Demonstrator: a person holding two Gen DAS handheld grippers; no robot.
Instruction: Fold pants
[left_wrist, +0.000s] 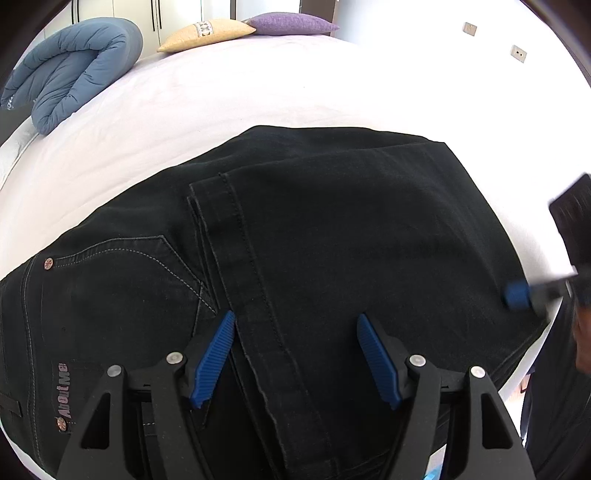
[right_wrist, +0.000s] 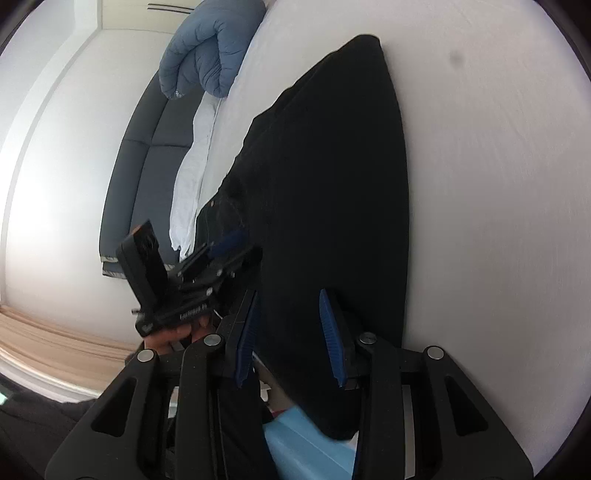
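Black jeans lie folded on the white bed sheet, with a leg hem laid across the seat and a back pocket at the left. My left gripper hovers open just above that hem, and its blue pads straddle the hem without pressing it. At the jeans' right fold edge, a blurred blue tip of my right gripper shows. In the right wrist view the right gripper stands open over the near end of the jeans. The fabric lies beneath the jaws and is not pinched. The left gripper is beside it, held by a hand.
A folded blue duvet lies at the bed's far left. A yellow pillow and a purple pillow sit at the head. A dark padded bed frame and wooden floor border the bed. A light blue object is below.
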